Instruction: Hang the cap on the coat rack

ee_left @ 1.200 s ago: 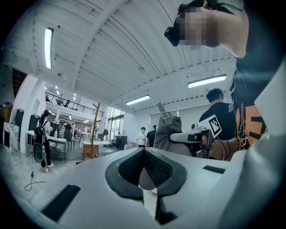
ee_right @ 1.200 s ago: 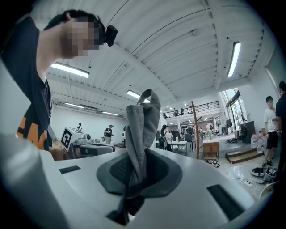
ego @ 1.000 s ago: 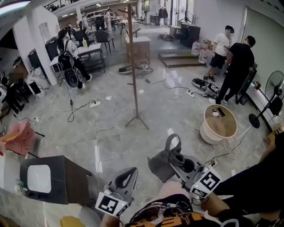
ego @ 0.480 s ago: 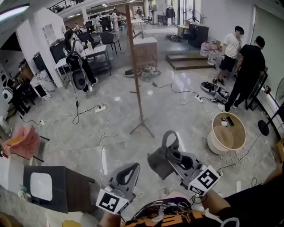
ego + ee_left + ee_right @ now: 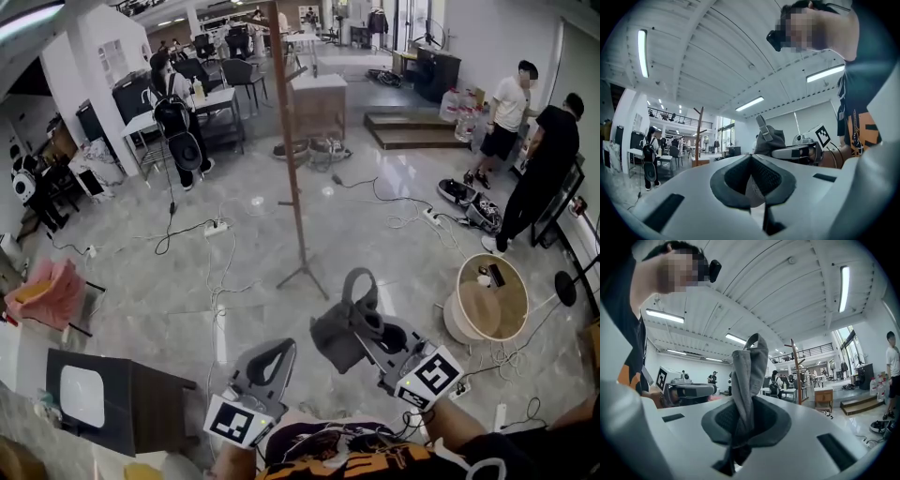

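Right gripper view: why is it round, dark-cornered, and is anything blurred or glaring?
Right gripper view: wide-angle lens bends straight lines and blackens the corners; the grey fabric cap in the jaws is sharp; ceiling strip lights glare. Head view: the brown wooden coat rack looks tilted.

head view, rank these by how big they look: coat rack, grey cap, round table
1. coat rack
2. round table
3. grey cap, looks smallest despite being nearest the camera

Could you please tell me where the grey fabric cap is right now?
The grey fabric cap is clamped in the right gripper, low and just right of centre in the head view, with the wooden coat rack standing beyond it.
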Demonstrator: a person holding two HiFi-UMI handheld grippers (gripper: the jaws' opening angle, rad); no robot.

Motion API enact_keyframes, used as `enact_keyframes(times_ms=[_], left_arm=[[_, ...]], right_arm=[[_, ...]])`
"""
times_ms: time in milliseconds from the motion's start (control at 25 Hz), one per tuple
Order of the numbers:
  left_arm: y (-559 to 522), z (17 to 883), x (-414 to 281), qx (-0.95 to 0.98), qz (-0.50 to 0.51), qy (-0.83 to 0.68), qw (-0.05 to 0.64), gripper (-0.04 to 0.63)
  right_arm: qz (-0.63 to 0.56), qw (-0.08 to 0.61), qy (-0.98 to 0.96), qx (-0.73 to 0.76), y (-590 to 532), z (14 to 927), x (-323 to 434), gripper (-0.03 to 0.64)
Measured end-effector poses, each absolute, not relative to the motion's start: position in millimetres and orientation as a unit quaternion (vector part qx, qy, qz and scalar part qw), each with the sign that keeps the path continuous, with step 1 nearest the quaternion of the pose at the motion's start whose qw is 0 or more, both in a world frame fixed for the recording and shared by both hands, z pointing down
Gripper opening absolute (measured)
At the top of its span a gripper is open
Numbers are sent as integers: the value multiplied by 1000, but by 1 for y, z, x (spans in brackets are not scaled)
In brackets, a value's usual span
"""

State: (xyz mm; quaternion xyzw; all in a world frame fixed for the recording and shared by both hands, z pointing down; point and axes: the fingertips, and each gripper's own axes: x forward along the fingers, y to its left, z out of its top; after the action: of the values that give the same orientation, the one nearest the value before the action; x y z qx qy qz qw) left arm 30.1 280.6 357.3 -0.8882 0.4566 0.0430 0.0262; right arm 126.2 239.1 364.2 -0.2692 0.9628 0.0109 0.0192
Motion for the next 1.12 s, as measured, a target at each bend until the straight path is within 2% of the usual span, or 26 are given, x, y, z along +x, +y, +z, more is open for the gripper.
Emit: enact_keyframes(times_ms=[680,1120], left_arm=[[131,365,-50,-901,29,432,32,23],[62,374,-66,-898,26,439,23,23]], right_arm=[[11,18,951,-308,102,365,57,44],[-2,12,952,-306,29,375,44,44]])
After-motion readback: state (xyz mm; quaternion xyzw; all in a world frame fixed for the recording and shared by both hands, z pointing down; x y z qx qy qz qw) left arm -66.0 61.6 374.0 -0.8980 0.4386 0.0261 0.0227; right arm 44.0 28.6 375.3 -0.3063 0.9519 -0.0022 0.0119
